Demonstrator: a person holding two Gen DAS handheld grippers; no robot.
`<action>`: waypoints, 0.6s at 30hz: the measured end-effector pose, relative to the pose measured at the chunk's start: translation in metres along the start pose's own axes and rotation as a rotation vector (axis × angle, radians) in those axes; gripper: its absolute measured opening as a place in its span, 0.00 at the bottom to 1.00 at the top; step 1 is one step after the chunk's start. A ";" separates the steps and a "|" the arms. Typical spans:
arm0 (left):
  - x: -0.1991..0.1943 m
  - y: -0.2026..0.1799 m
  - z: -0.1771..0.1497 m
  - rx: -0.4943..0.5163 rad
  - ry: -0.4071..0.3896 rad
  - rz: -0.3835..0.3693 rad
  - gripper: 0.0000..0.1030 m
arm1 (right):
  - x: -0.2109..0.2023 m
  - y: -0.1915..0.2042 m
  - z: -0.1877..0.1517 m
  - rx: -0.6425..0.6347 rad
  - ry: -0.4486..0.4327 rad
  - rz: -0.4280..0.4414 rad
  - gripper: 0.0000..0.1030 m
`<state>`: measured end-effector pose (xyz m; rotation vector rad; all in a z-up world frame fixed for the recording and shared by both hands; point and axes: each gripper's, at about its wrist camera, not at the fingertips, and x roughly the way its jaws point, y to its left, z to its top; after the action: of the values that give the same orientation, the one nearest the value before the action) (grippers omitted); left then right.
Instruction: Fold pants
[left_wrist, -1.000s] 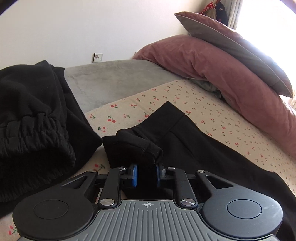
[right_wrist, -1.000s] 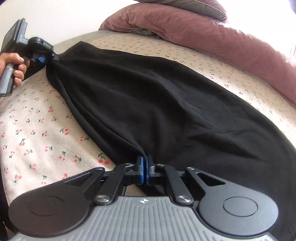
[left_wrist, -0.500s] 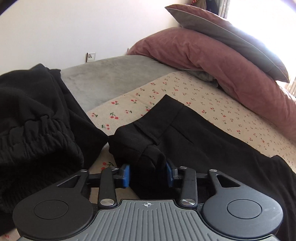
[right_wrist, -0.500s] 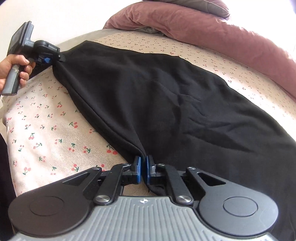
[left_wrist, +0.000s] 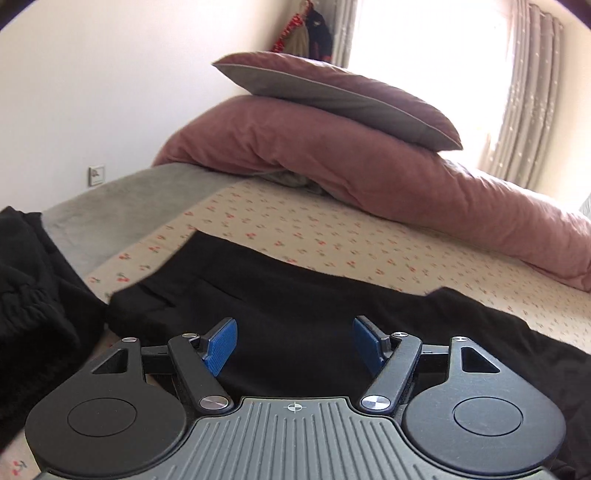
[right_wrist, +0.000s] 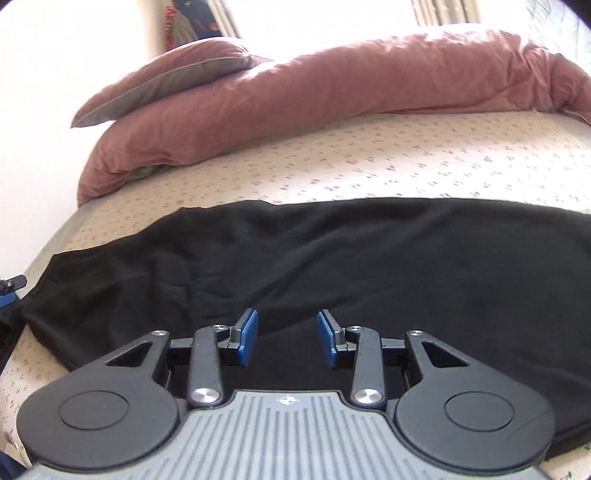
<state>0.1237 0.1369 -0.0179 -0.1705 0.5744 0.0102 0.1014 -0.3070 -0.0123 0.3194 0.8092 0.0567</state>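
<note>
Pants (right_wrist: 332, 258) lie flat; both grippers (left_wrist: 294, 341) (right_wrist: 286, 338) just opened, empty.

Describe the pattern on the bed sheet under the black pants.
The bed sheet is cream with small red cherries, clearest in the left wrist view.

We see the pants (right_wrist: 332, 266), black and soft, lying flat along the bed across the right wrist view, one long band from left to right with shallow creases near the middle. In the left wrist view the pants (left_wrist: 280, 306) show a hemmed end at the left, its near corner bunched and slightly raised.
</note>
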 end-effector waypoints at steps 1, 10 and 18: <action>0.007 -0.015 -0.006 0.033 0.030 -0.019 0.68 | 0.005 -0.009 0.000 0.021 0.015 -0.031 0.20; 0.041 -0.090 -0.056 0.261 0.233 -0.052 0.69 | -0.048 -0.109 -0.030 0.090 0.045 -0.355 0.09; 0.029 -0.092 -0.052 0.233 0.224 -0.030 0.69 | -0.123 -0.170 -0.058 0.280 -0.091 -0.420 0.15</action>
<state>0.1249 0.0364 -0.0617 0.0480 0.7909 -0.1055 -0.0380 -0.4750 -0.0147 0.4066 0.7803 -0.4654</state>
